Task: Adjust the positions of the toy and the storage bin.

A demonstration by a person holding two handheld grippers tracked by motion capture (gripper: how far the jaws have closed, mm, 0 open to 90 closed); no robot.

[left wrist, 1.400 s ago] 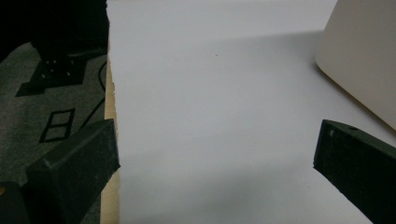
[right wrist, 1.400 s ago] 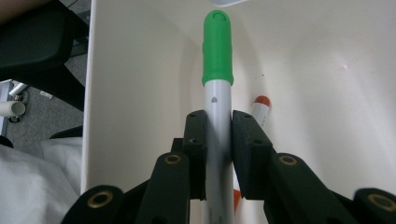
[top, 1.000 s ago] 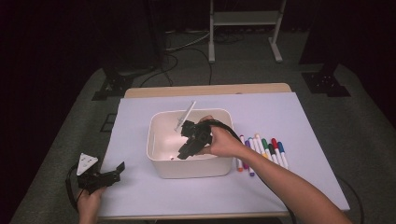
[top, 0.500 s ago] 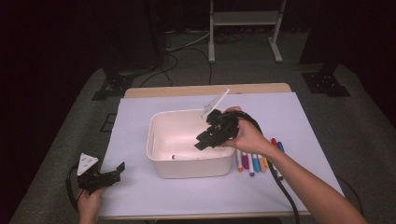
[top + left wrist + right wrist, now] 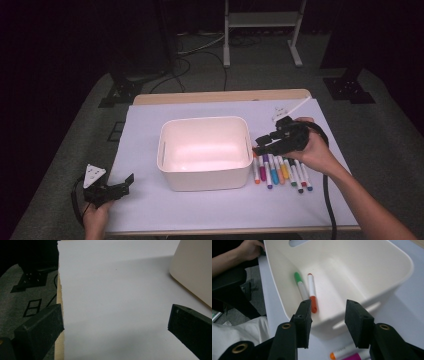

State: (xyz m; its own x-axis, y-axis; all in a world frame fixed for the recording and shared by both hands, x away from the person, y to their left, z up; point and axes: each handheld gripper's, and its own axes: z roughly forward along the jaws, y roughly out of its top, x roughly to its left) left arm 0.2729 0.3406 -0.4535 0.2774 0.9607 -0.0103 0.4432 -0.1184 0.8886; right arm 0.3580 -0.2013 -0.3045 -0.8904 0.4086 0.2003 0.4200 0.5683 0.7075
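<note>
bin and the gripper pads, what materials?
White bin: looks like moulded plastic, smooth satin finish; soft sheen, rounded corners, cut-out handle slots. Right gripper pads: matte black, finely grainy, probably foam or rubber, though the look leaves it open. Left gripper pads look alike.

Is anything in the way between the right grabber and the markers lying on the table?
Nothing visible. The right gripper hovers with open, empty jaws over the row of markers beside the white bin; only air lies between them.
</note>
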